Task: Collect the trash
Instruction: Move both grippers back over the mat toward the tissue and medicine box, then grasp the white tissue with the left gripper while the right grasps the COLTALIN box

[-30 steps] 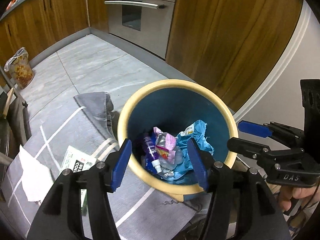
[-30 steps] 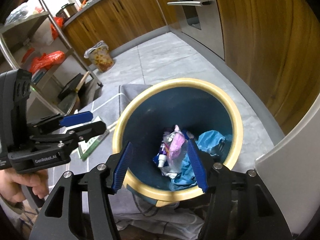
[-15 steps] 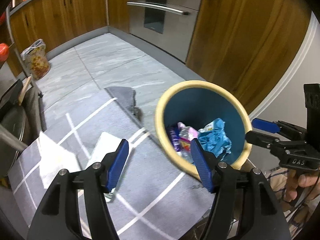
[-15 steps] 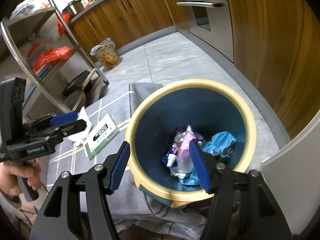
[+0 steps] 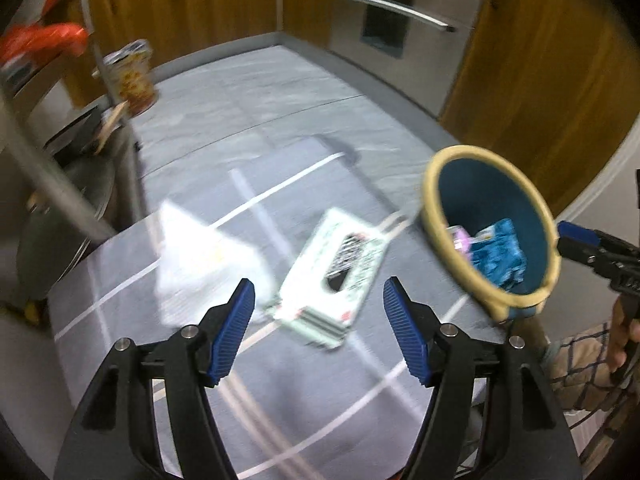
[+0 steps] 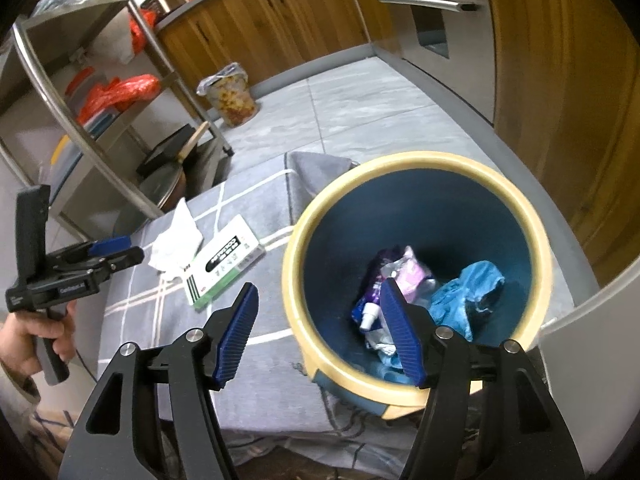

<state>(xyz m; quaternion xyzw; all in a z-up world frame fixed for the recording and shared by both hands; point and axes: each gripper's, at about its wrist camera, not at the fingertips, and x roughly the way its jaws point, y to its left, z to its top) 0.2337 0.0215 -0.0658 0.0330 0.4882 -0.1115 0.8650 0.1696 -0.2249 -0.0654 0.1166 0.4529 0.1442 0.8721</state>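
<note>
A round bin [image 6: 292, 264] with a cream rim and blue inside stands on a grey cloth [image 6: 160, 312] with white lines. In it lie a blue wrapper [image 6: 468, 292], a pink pouch [image 6: 412, 270] and a small tube. My right gripper [image 6: 319, 286] hangs over the bin's near left rim, its jaws opening with nothing between them. On the cloth left of the bin [image 5: 434, 208] lie a green-and-white box [image 5: 336, 264] and a crumpled white tissue [image 5: 192, 256]. My left gripper [image 5: 318, 284] is open and empty above the box's near end.
A metal shelf rack [image 6: 100, 128] with pans and red bags stands at the left. A patterned snack bag [image 6: 232, 96] sits on the tiled floor by the wooden cabinets. A steel oven [image 6: 440, 20] is at the back. A white panel [image 6: 580, 340] rises right of the bin.
My left gripper has swung left from over the bin to above the box and tissue. The right gripper has shifted a little over the bin's rim. Both pairs of jaws stand slightly wider.
</note>
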